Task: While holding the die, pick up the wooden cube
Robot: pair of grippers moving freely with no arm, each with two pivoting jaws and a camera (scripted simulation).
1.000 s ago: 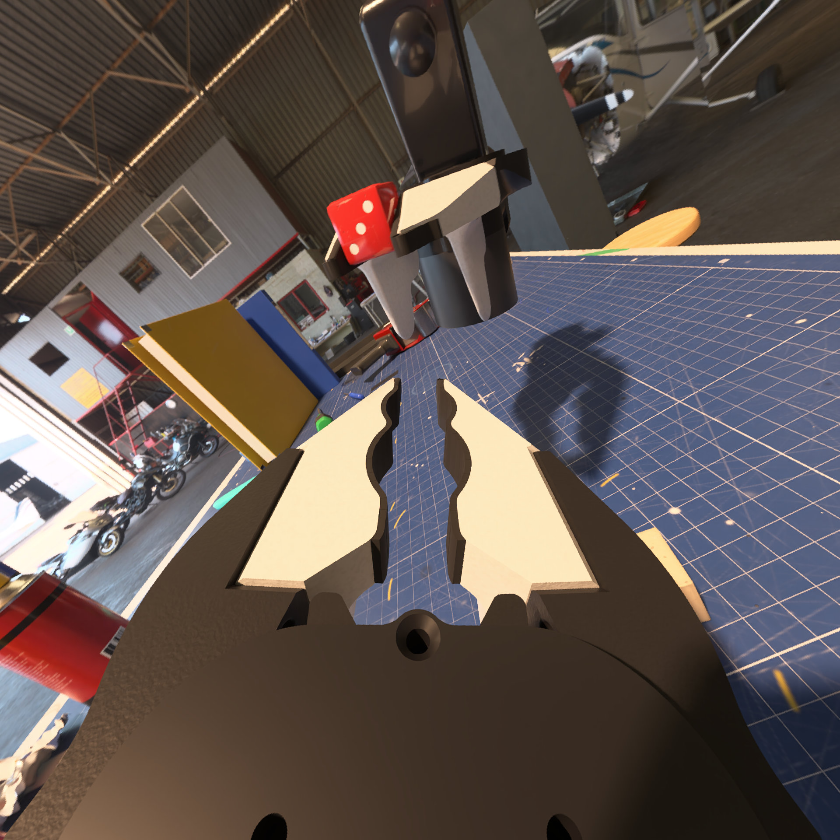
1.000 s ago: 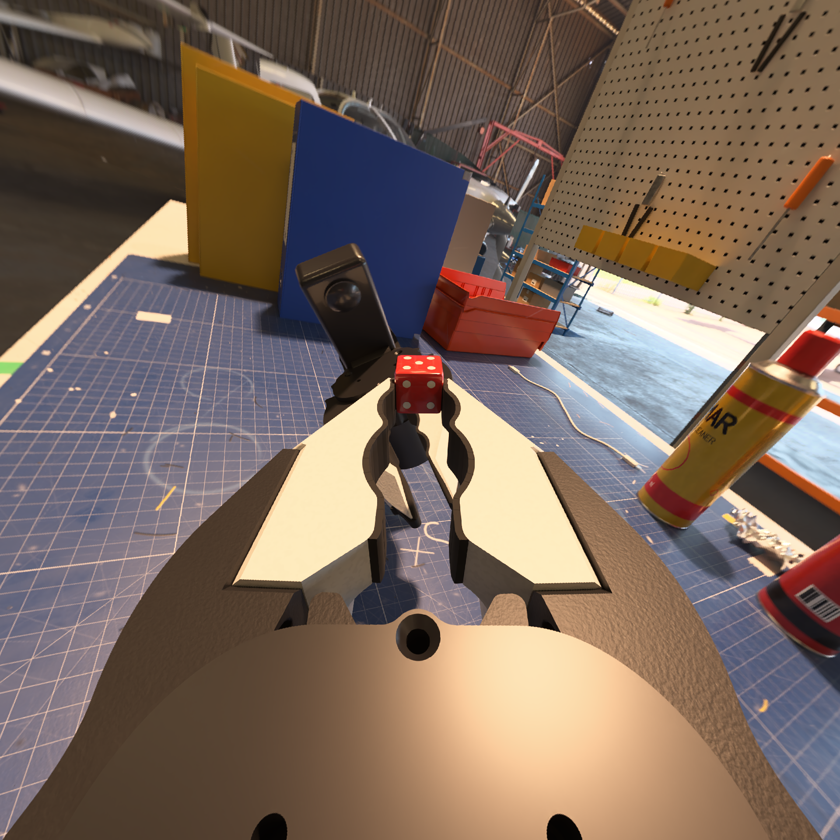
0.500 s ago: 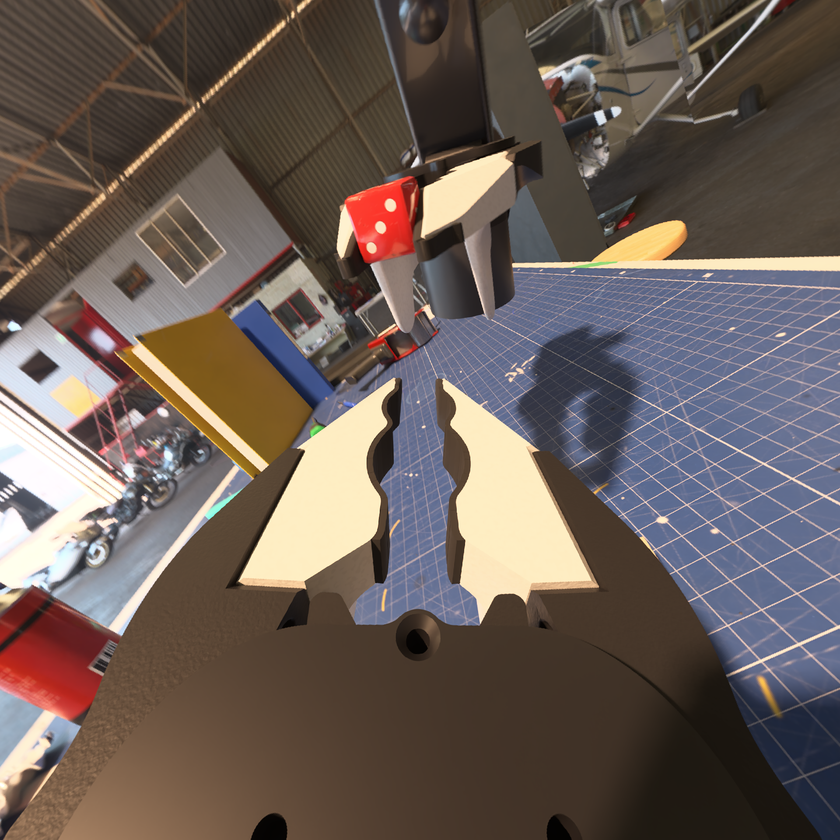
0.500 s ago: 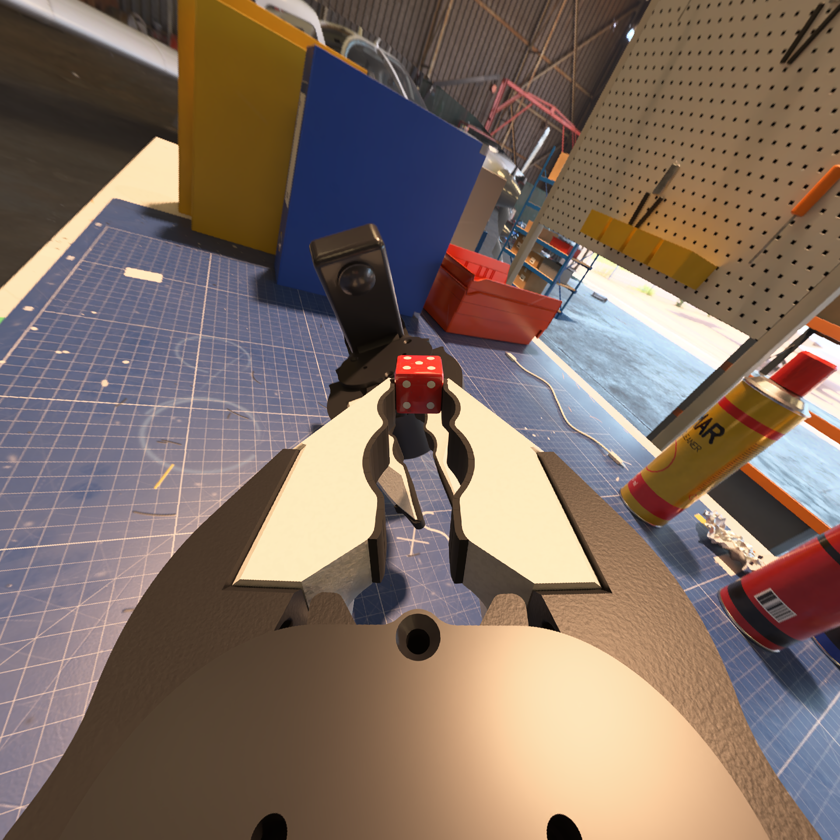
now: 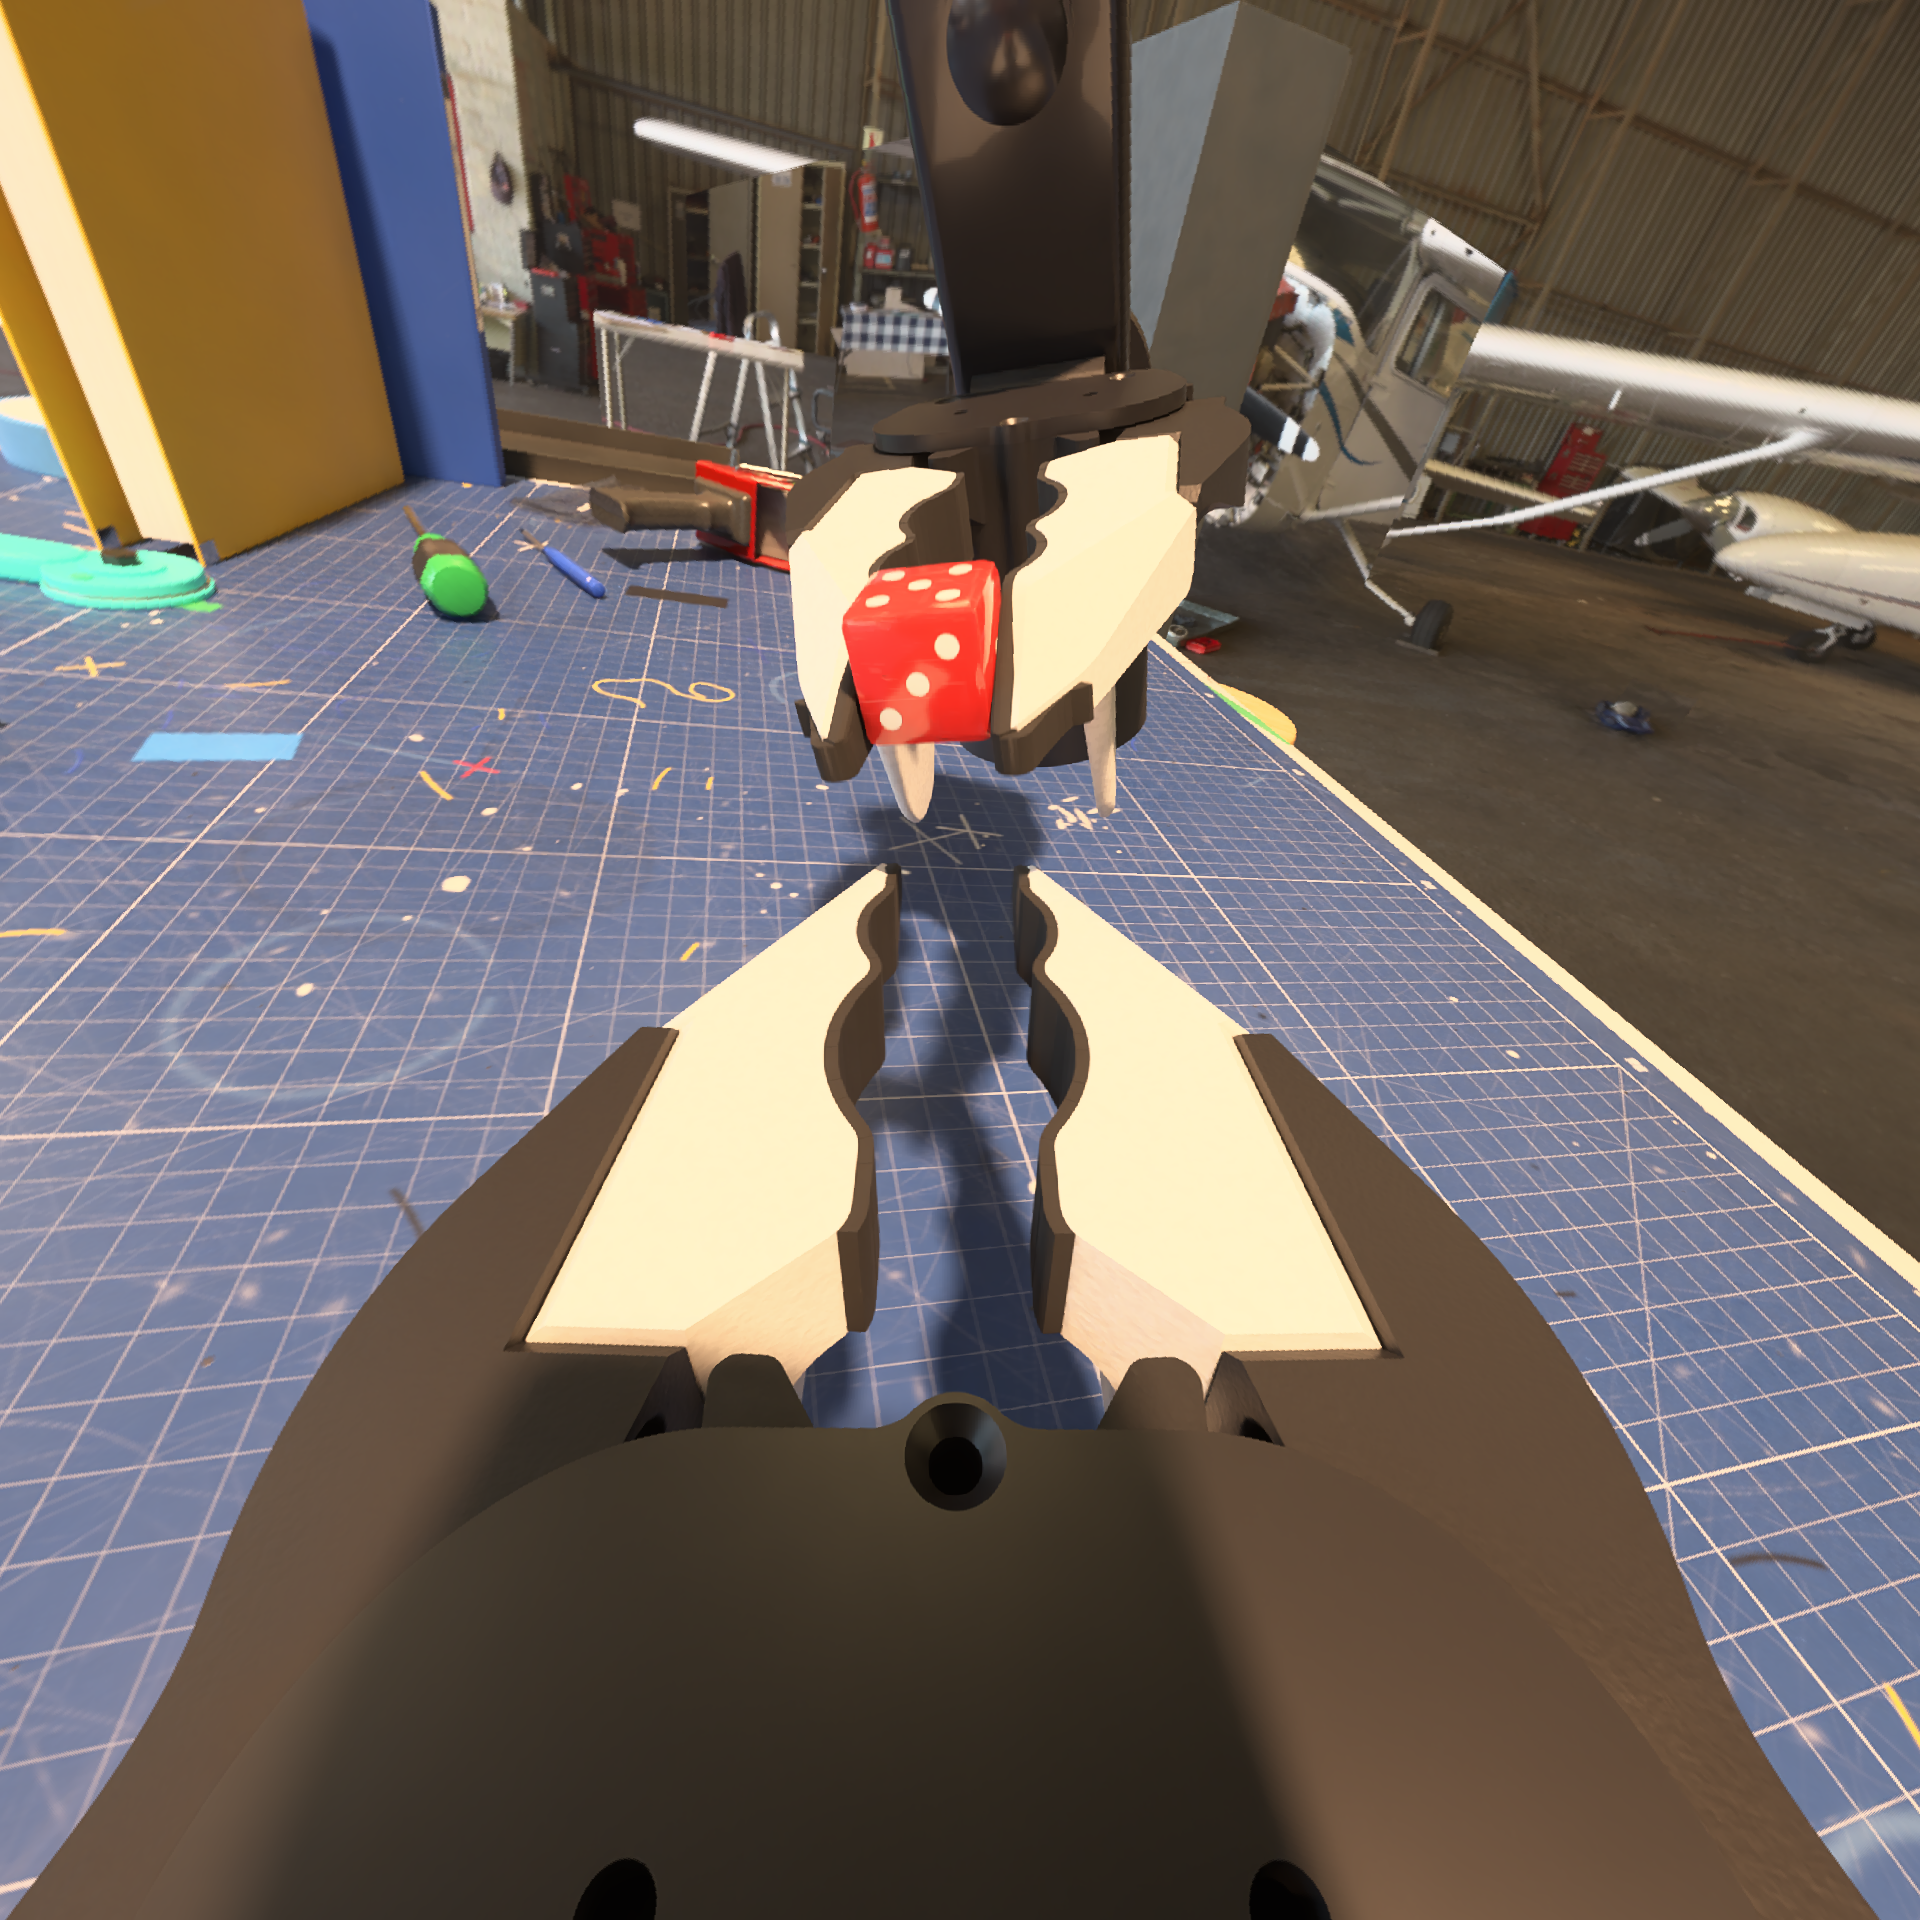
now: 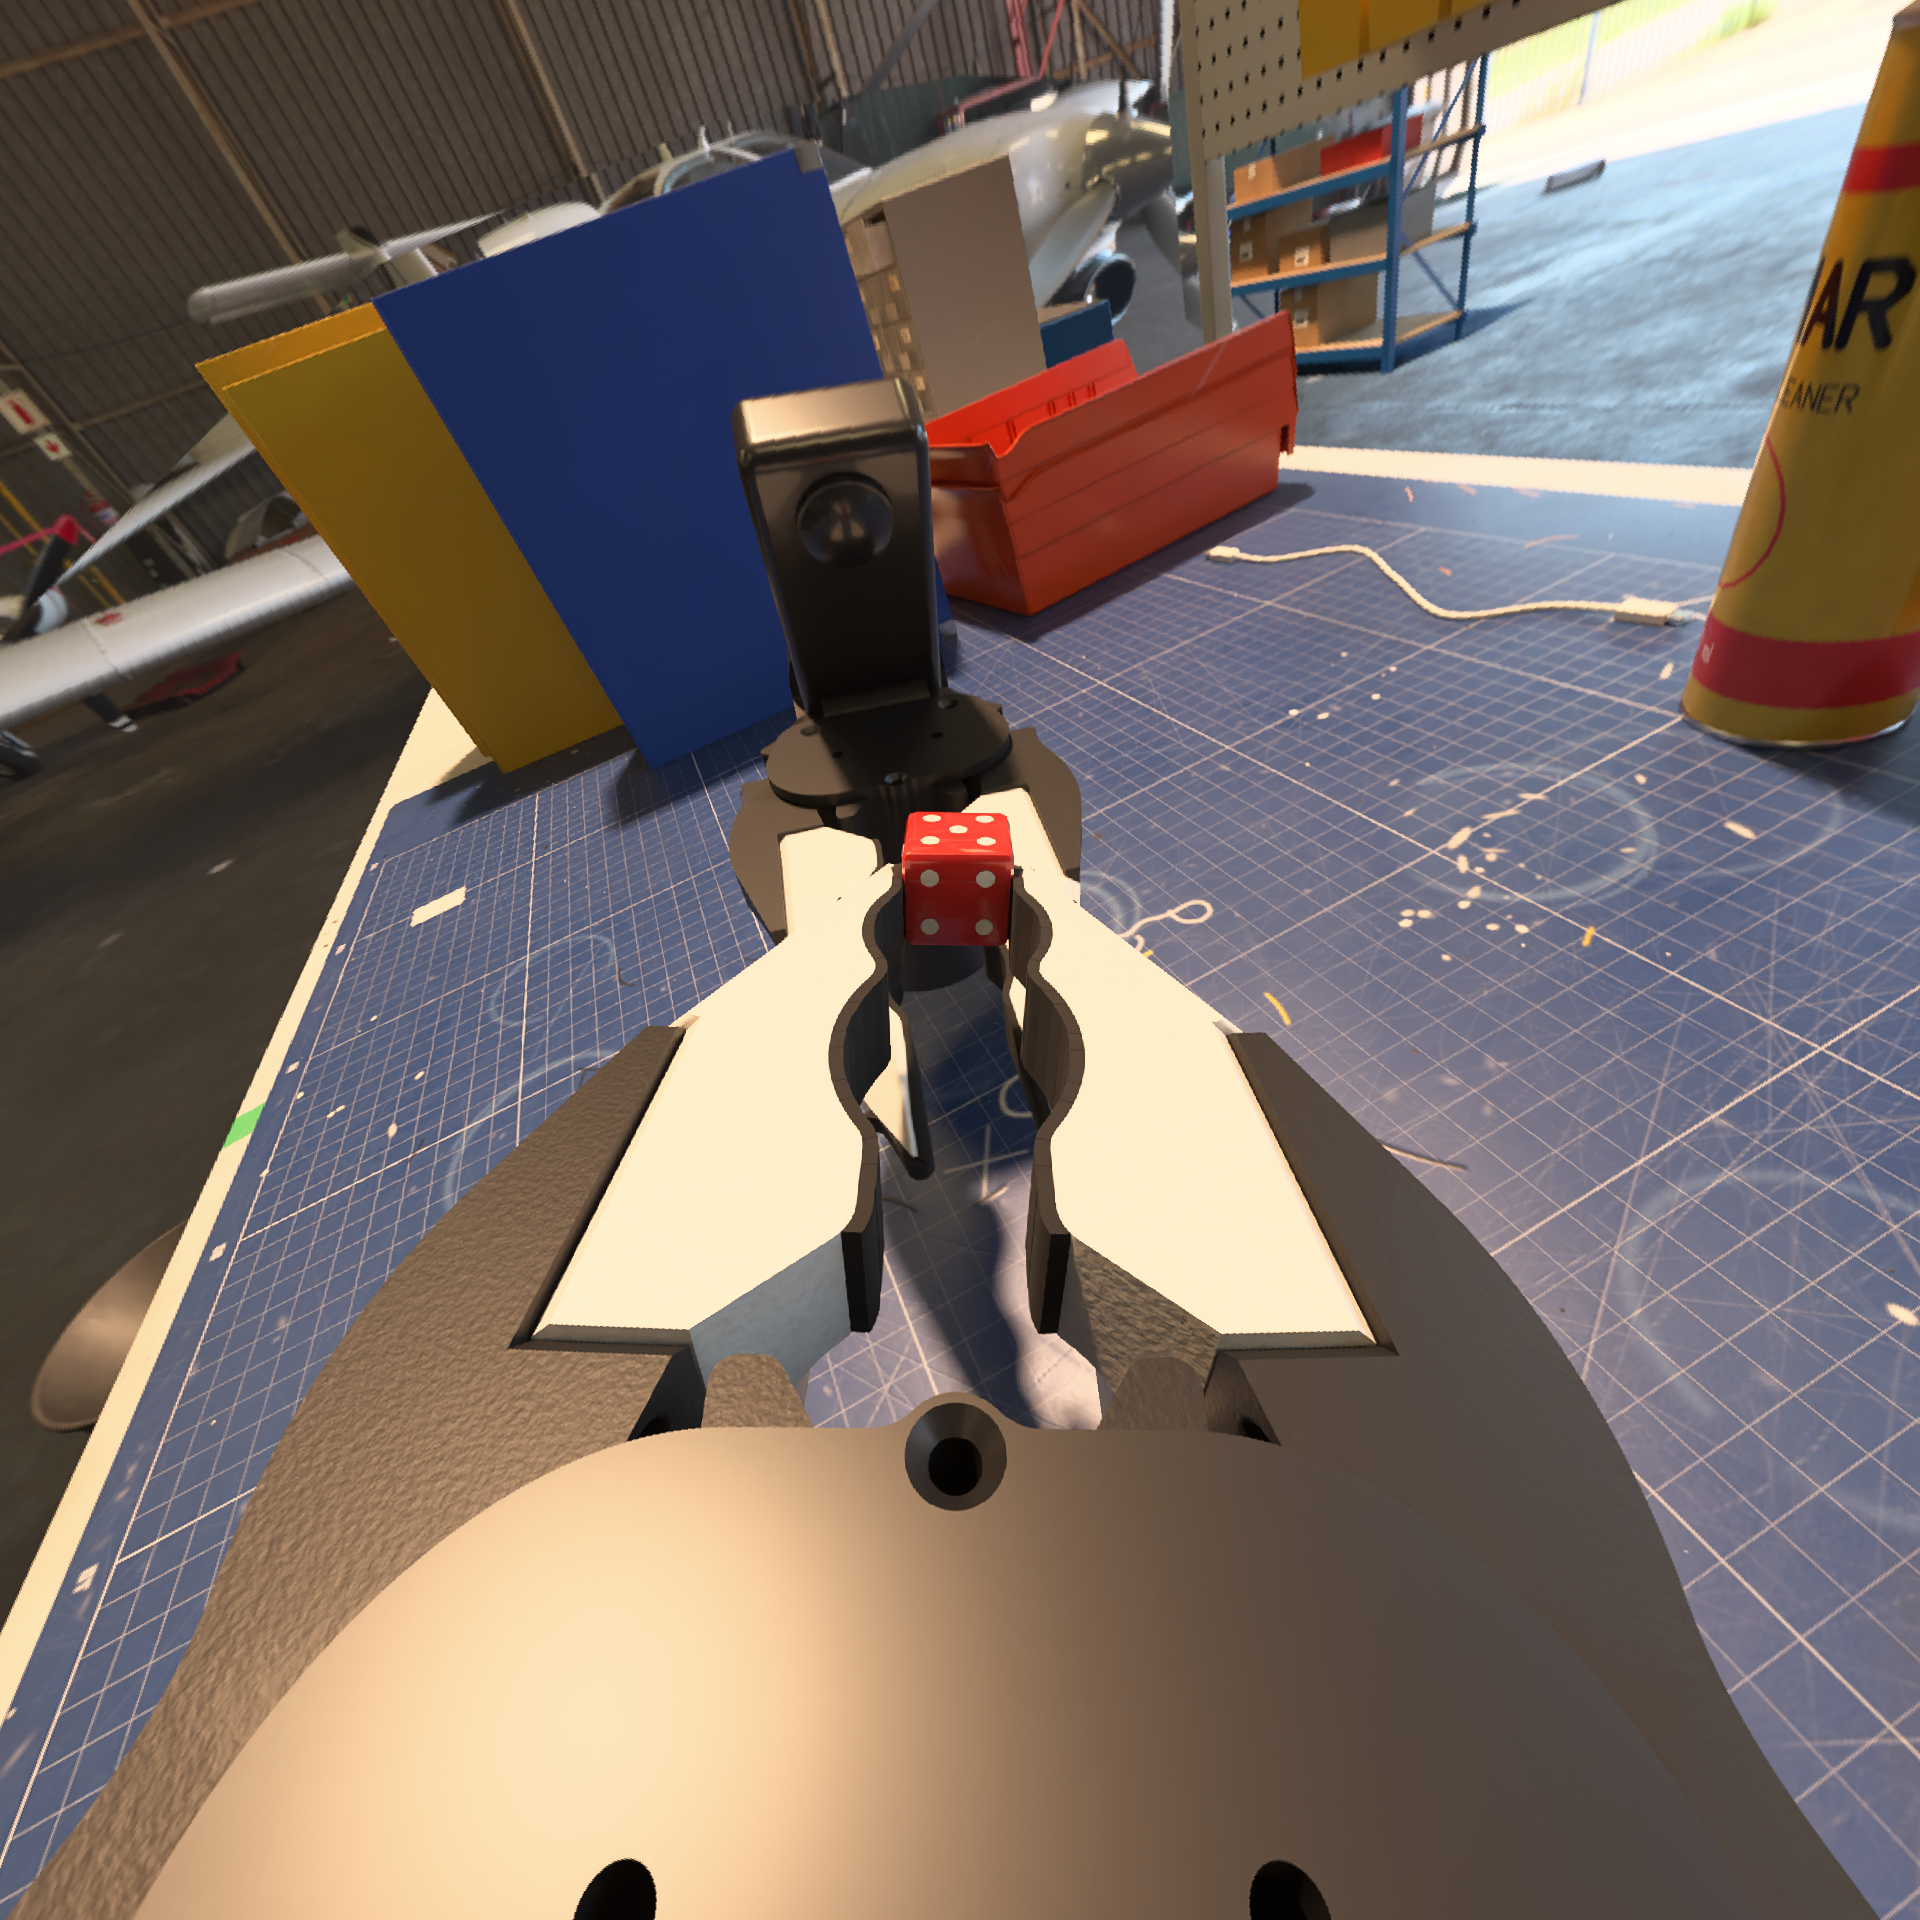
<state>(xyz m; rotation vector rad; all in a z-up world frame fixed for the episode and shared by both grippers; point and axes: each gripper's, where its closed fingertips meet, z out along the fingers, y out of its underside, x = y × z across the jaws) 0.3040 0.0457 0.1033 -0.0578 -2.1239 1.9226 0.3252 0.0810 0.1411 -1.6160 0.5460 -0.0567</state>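
Note:
A red die with white pips point(image 6: 956, 878) sits clamped between the tips of my right gripper point(image 6: 958, 883), held above the blue cutting mat point(image 6: 1455, 1039). In the left wrist view the right gripper point(image 5: 935, 717) faces me head-on with the die point(image 5: 920, 649) in it, just ahead of and above my left gripper point(image 5: 956, 873). The left gripper's fingers stand a narrow gap apart with only mat between them. Its camera mount point(image 6: 842, 540) rises behind the die in the right wrist view. No wooden cube shows in either view.
Yellow point(image 5: 208, 260) and blue point(image 5: 405, 239) boards stand at the far left. A green-handled screwdriver point(image 5: 452, 582), a blue pen point(image 5: 571, 571) and a red tool point(image 5: 748, 499) lie beyond. A red bin point(image 6: 1112, 488), a cord point(image 6: 1434, 603) and a yellow spray can point(image 6: 1829, 468) are on the right. The mat's edge point(image 5: 1558, 1018) runs along the right.
The left wrist view has swung from a sideways tilt to level, and the right gripper with the die now sits straight ahead. The right gripper has turned; the spray can looms closer.

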